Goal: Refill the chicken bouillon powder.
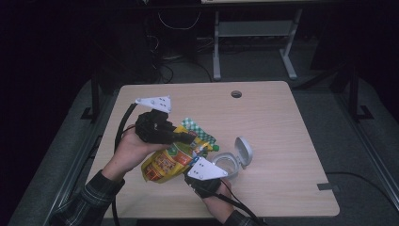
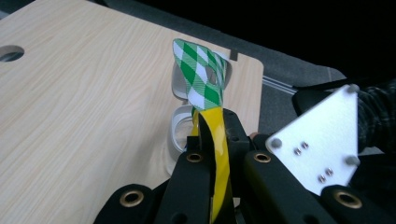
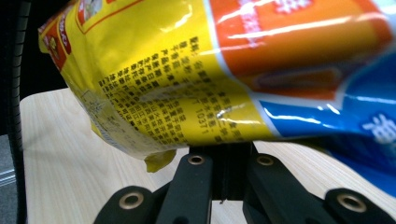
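Left gripper (image 1: pixel 186 137): jaws are closed flat on the upper edge of a yellow snack bag (image 1: pixel 165 162). In the left gripper view the thin yellow film (image 2: pixel 217 154) is seen pinched between the two black jaws, with the bag's green-and-white checked top strip (image 2: pixel 201 77) standing up beyond the tips.

Right gripper (image 1: pixel 203 175): seen in the high view at the bag's lower right side, just beside it. In the right gripper view the jaws are drawn close together under the bag (image 3: pixel 196 84), whose yellow, orange and blue printed face is held above them; whether film is caught between the tips cannot be told, since the tips are hidden behind the bag.

The bag is held lifted over the near middle of the light wooden table (image 1: pixel 268 122), tilted, checked end pointing away from the person.

A small clear round container (image 1: pixel 228 164) with its hinged lid (image 1: pixel 243 151) swung open is set on the table just right of the bag. A cable hole (image 1: pixel 236 93) is noted near the far edge.
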A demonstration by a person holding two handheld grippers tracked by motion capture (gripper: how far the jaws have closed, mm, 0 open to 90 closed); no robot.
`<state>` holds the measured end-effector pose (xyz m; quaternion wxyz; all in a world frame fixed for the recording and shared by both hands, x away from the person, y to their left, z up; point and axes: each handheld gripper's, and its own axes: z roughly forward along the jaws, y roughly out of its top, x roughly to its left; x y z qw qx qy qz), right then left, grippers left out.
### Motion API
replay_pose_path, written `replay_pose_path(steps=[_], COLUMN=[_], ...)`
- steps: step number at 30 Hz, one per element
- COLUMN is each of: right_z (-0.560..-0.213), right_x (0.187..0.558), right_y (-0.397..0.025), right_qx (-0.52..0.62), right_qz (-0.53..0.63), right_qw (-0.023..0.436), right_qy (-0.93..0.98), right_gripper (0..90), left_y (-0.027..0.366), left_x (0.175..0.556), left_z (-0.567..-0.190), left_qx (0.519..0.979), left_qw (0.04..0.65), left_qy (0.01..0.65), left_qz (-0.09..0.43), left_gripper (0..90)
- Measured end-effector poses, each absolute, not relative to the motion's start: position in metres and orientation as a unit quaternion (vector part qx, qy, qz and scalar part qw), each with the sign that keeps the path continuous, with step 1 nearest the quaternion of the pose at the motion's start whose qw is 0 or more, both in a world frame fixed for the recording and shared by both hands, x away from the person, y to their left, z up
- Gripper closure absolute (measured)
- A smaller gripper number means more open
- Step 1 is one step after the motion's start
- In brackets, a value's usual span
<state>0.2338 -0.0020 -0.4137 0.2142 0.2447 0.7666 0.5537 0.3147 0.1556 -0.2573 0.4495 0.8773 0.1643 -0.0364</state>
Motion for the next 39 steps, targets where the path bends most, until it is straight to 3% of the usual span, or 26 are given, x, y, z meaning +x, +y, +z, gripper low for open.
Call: replay_pose_path(steps=[39], right_z=[-0.420], right_x=[0.228], right_y=[-0.006], right_qx=[0.238], right_qz=[0.588], right_qw=[0.233], right_qy=[0.737], right_gripper=[90.0], left_y=[0.088], left_x=[0.328], left_z=[-0.256], left_qx=[0.918], left_qw=[0.365], left_qy=[0.142], left_qz=[-0.057], left_gripper=[90.0])
